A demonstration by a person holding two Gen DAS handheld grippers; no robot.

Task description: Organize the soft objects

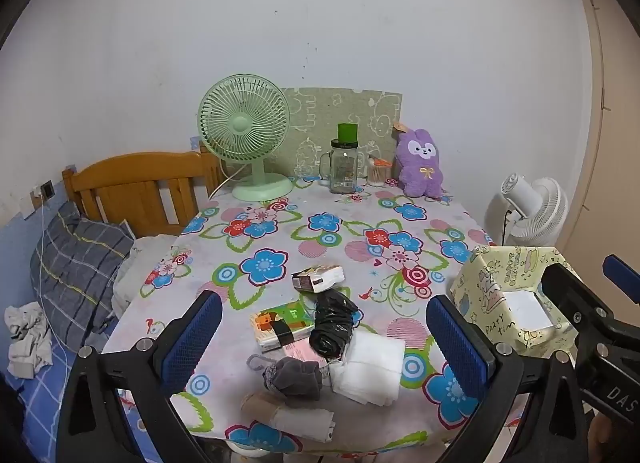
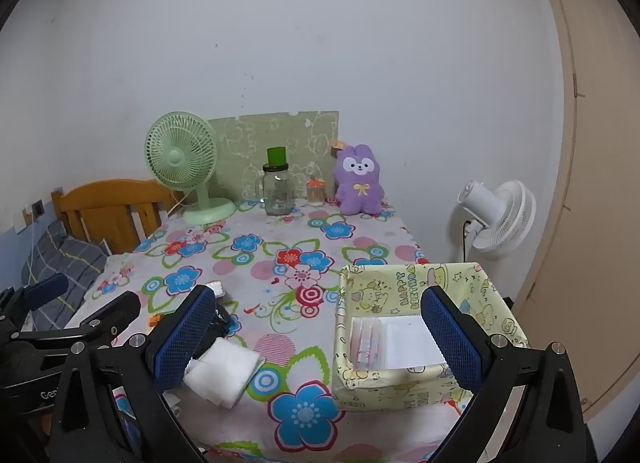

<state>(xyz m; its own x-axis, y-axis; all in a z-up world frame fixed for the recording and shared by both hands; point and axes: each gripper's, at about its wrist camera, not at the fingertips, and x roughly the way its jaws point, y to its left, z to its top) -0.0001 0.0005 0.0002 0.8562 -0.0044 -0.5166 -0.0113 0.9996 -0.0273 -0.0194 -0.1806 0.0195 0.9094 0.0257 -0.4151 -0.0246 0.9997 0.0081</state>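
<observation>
Both tools hang above the near edge of the surface [image 1: 360,219], which wears a flowered cloth. The left hand-held gripper [image 1: 324,339] has its jaws spread wide and carries nothing; the right hand-held gripper [image 2: 320,339] is spread wide too and is also empty.

The landmark here is the yellow box [image 2: 416,387], a soft container with cartoon print at the near right corner of the surface. Inside it some flat white and pink packets [image 2: 384,343] already lie. Left of the box, well apart from it, is the pile of soft things: a folded white cloth [image 1: 372,367] is the nearest to the box, a black crumpled bundle [image 1: 332,323] touches the far side of the cloth, and a grey knitted piece [image 1: 294,377] lies just beside the cloth on the side away from the box. A beige roll [image 1: 288,415] is closer to the surface edge, and two tissue packs [image 1: 284,323] lie further from the box.

I judge all these to be light and limp. The white cloth will probably sag and unfold if pinched at one corner, so it is better to take it across the thick folded middle. The black bundle looks glossy, maybe slippery; a deep bite around its middle seems safest. The grey piece can be squeezed anywhere on its body.
</observation>
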